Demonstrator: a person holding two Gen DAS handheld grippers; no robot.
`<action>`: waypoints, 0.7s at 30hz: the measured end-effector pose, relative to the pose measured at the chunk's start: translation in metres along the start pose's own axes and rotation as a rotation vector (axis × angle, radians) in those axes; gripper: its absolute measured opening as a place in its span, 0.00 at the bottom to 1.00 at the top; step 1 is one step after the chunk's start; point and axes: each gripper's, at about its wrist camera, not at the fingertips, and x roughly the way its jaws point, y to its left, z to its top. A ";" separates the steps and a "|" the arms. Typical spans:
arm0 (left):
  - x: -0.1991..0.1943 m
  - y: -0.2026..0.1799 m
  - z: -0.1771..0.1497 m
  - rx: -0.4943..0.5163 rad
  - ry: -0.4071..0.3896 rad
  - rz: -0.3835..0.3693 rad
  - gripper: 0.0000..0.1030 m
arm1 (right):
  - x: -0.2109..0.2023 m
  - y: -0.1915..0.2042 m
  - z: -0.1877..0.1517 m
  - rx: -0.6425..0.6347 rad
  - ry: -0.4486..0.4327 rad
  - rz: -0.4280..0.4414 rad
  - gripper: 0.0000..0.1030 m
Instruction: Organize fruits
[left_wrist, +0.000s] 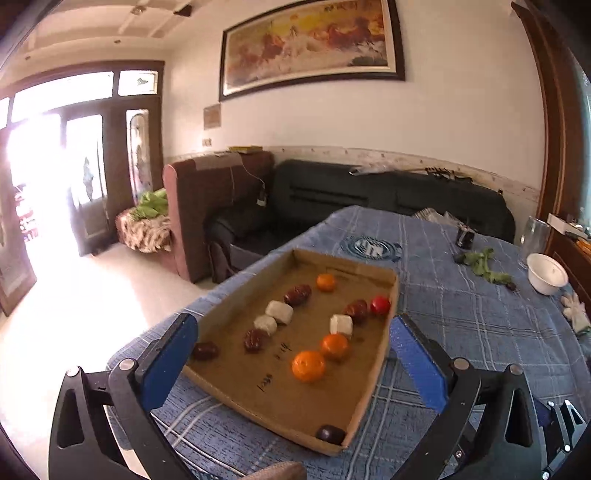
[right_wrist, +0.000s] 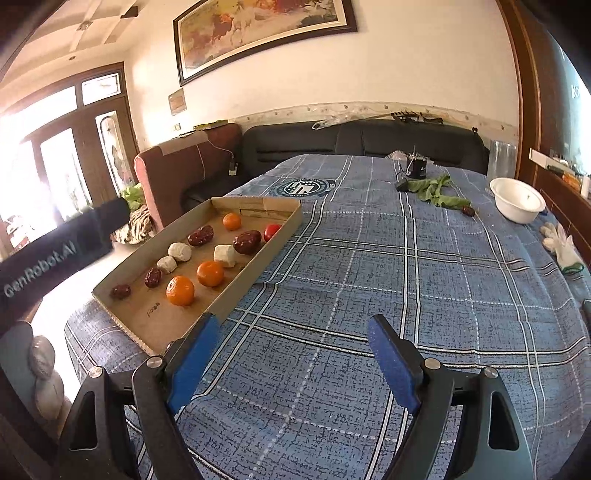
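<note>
Fruit lined up in a cardboard tray (left_wrist: 392, 306) on the blue plaid cloth (right_wrist: 369, 266).
Left gripper (left_wrist: 293, 354) gapes wide around the tray's near end, pads clear; right gripper (right_wrist: 290, 354) stands open, empty, over cloth.

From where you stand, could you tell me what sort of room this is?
Most likely a home living room: a black sofa along the wall, a large framed painting above it, and a cloth-covered table.
</note>
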 end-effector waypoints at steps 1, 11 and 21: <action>0.001 0.000 -0.001 -0.002 0.005 -0.006 1.00 | 0.000 0.000 0.000 -0.002 -0.001 -0.001 0.86; 0.004 0.004 -0.006 -0.002 0.040 0.010 1.00 | -0.004 0.010 -0.001 -0.030 -0.002 -0.007 0.87; 0.007 0.008 -0.008 -0.013 0.072 -0.004 1.00 | -0.003 0.014 -0.001 -0.045 0.003 -0.012 0.89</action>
